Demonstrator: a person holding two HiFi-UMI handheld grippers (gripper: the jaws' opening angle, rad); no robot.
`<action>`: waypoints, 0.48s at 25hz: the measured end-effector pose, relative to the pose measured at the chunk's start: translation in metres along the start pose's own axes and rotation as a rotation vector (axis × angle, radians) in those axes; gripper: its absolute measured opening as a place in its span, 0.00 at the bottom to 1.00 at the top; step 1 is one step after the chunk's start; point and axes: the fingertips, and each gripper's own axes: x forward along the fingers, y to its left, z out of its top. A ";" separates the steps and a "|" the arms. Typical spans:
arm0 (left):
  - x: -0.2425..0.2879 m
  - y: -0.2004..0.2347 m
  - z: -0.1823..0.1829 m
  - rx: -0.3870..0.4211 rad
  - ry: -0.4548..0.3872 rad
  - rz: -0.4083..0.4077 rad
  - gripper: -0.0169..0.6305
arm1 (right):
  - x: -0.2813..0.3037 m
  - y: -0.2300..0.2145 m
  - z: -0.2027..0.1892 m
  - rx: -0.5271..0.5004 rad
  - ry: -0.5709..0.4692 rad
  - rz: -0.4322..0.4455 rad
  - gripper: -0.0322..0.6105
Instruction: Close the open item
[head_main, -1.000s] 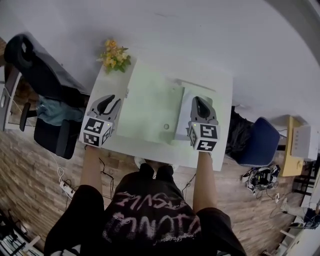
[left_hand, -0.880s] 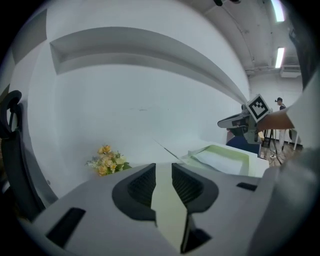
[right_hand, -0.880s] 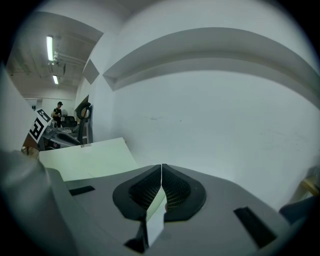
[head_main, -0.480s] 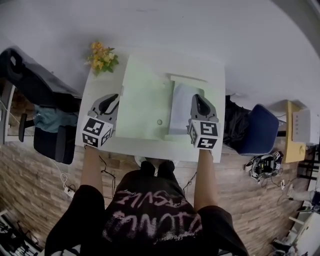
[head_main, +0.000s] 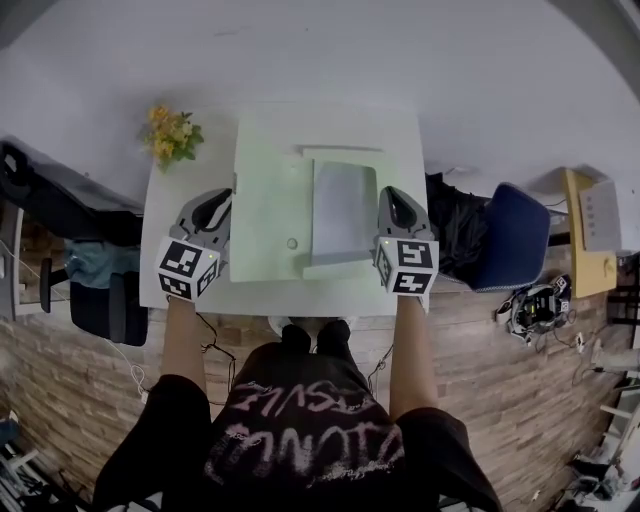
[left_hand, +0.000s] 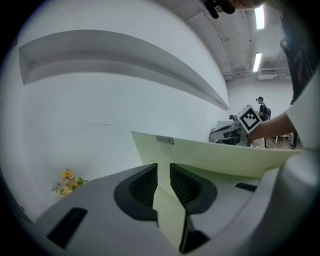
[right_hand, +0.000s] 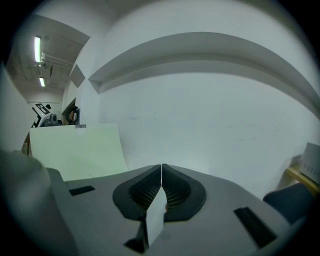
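Left gripper (head_main: 214, 203) (left_hand: 162, 172): I see its jaws closing round the green cover's (head_main: 268, 200) left edge, not tight.
Right gripper (head_main: 397, 202) (right_hand: 161, 172): pinches the white sheet's (head_main: 343, 210) edge.
Folder (head_main: 262, 150): open on the table (head_main: 300, 296), long axis running away toward the wall (head_main: 400, 50).
Unclear: its far edge blends into pale background.

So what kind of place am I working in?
Probably an office or lab: a white desk against a plain wall, a blue chair beside it, strip lights on the ceiling.
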 end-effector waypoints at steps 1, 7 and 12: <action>0.004 -0.006 0.003 0.006 0.001 -0.009 0.15 | -0.002 -0.006 -0.002 0.006 -0.001 -0.006 0.06; 0.030 -0.037 0.013 0.024 0.010 -0.052 0.15 | -0.019 -0.037 -0.013 0.042 -0.005 -0.033 0.06; 0.054 -0.066 0.027 0.047 0.006 -0.092 0.15 | -0.034 -0.066 -0.024 0.061 -0.004 -0.058 0.06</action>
